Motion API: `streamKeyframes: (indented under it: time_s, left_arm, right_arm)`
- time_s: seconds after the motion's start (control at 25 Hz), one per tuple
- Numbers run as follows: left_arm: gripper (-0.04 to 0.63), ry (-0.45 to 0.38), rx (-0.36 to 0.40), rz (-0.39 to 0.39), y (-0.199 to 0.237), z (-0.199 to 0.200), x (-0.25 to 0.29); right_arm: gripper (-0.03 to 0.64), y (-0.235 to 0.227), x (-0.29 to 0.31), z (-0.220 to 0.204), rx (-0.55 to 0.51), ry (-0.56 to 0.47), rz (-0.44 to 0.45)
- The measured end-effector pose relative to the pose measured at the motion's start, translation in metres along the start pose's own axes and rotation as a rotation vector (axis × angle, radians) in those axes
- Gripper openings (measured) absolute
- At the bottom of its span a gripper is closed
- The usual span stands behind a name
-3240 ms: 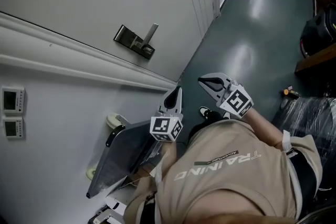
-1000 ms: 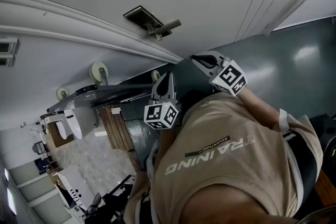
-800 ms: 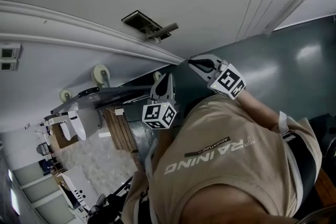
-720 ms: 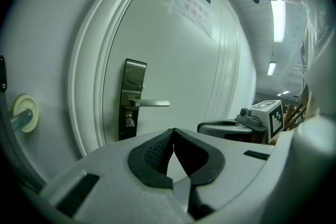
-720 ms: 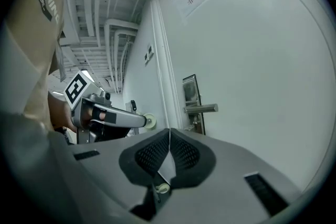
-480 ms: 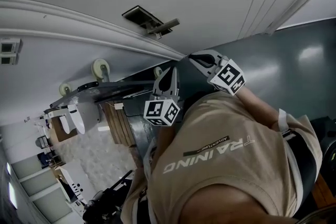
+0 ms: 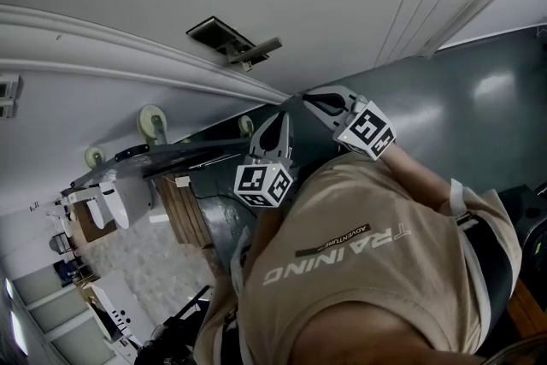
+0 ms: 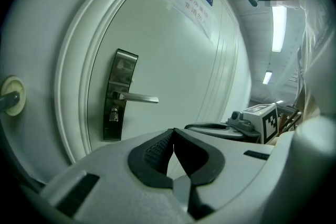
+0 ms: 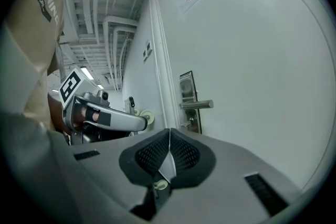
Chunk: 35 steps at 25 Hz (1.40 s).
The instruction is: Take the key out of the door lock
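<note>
My left gripper (image 8: 173, 139) has its jaws shut tip to tip with nothing between them. My right gripper (image 9: 169, 139) is the same, pads pressed together and empty. Both hang in the air in front of the door (image 8: 173, 60), well apart from it.

The key (image 8: 113, 114) sits in the lock under the lever (image 8: 137, 97), low on the dark plate (image 8: 119, 94). Only its head sticks out.

I judge it to be small, light, stiff metal, and smooth enough to slip from my pads. I would open one pair of jaws and close them on the flat faces of the head, gripping as deep as the plate allows. Then I would draw it straight out along its shaft, since a crooked pull could bind it. It may need turning to its release position first, but I can't tell that from here.
</note>
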<state>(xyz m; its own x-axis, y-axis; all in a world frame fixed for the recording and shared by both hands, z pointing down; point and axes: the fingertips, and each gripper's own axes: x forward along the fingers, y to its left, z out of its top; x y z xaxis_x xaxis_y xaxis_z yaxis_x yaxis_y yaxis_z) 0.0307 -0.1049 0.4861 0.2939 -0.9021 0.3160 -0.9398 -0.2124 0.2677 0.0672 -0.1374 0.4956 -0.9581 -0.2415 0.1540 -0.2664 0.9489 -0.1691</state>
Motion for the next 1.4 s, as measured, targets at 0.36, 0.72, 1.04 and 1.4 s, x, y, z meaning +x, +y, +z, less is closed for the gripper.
streamKeyframes:
  time_s: [0.36, 0.72, 1.04, 1.4]
  left_arm:
    - [0.006, 0.009, -0.015, 0.087, 0.014, -0.006, -0.011]
    - [0.006, 0.06, -0.005, 0.082, 0.014, -0.003, 0.008]
    - [0.006, 0.017, 0.037, 0.113, 0.025, 0.011, -0.003]
    - [0.006, 0.022, 0.059, 0.16, 0.038, -0.003, -0.014]
  right_arm:
    - [0.015, 0.003, 0.004, 0.002, 0.0, 0.005, 0.049]
    - [0.015, -0.009, -0.002, -0.013, 0.072, 0.035, 0.04]
    - [0.015, -0.018, 0.022, 0.001, 0.028, -0.008, 0.054]
    - [0.015, -0.029, 0.029, 0.0, -0.044, 0.033, 0.04]
